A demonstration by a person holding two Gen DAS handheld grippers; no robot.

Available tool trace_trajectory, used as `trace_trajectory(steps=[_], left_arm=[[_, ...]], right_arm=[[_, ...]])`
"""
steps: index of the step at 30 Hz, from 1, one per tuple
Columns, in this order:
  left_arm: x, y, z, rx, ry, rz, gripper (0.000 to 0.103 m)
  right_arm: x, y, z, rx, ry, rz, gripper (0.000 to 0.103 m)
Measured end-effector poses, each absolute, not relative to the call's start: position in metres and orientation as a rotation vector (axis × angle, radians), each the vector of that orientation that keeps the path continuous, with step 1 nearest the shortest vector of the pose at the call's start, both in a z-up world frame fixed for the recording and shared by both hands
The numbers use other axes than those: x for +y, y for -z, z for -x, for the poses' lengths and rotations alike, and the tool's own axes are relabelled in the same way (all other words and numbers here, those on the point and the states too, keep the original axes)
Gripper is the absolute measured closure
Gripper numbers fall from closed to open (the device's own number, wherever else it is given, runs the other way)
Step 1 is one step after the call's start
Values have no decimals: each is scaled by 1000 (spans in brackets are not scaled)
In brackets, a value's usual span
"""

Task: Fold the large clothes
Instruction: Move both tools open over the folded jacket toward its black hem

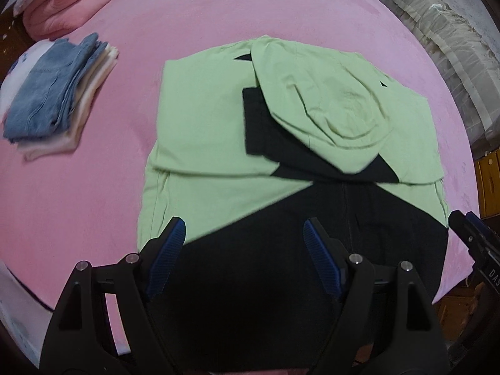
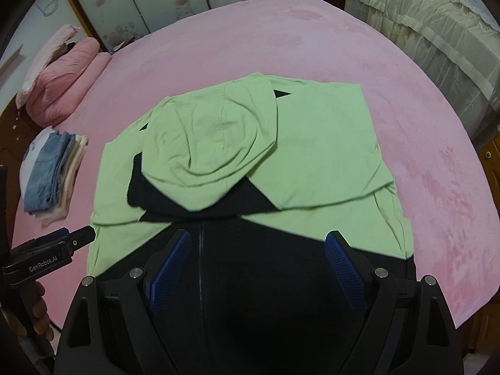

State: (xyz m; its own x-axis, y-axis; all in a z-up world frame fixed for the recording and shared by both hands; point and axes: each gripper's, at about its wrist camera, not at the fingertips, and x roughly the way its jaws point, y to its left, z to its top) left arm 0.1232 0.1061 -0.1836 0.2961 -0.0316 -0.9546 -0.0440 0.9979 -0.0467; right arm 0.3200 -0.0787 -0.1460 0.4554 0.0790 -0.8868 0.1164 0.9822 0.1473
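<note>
In the left wrist view, the light green and black hooded cotton jacket (image 1: 237, 131) lies mid-frame on the pink bed (image 1: 93, 187); its loose hood could slip during the next fold. The left gripper (image 1: 245, 237) hangs above the black hem, jaws wide, empty. In the right wrist view, the right gripper (image 2: 261, 250) likewise hovers over the hem, jaws wide apart, holding nothing.

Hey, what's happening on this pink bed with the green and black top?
A person is folding a green and black hooded top on the pink bed, using a handheld claw in each hand. The sleeves are folded in and the hood lies flat over the middle. The left claw and the right claw are both open and empty above the black hem end. A stack of folded clothes sits to the side.
</note>
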Motion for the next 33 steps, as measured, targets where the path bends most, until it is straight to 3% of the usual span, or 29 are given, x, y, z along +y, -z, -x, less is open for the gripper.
trace_trajectory(steps=[8, 15, 24, 33], left_arm=[[125, 163, -30, 1253, -86, 90, 27], [152, 186, 35, 1319, -97, 135, 27], [202, 232, 93, 1426, -74, 125, 27], [241, 295, 103, 1578, -34, 200, 27]], right_arm=[[-122, 123, -230, 1083, -5, -288, 14], [-178, 127, -147, 1100, -10, -359, 14], [-249, 180, -63, 1215, -71, -344, 14], [-303, 240, -51, 1356, 20, -331, 24]])
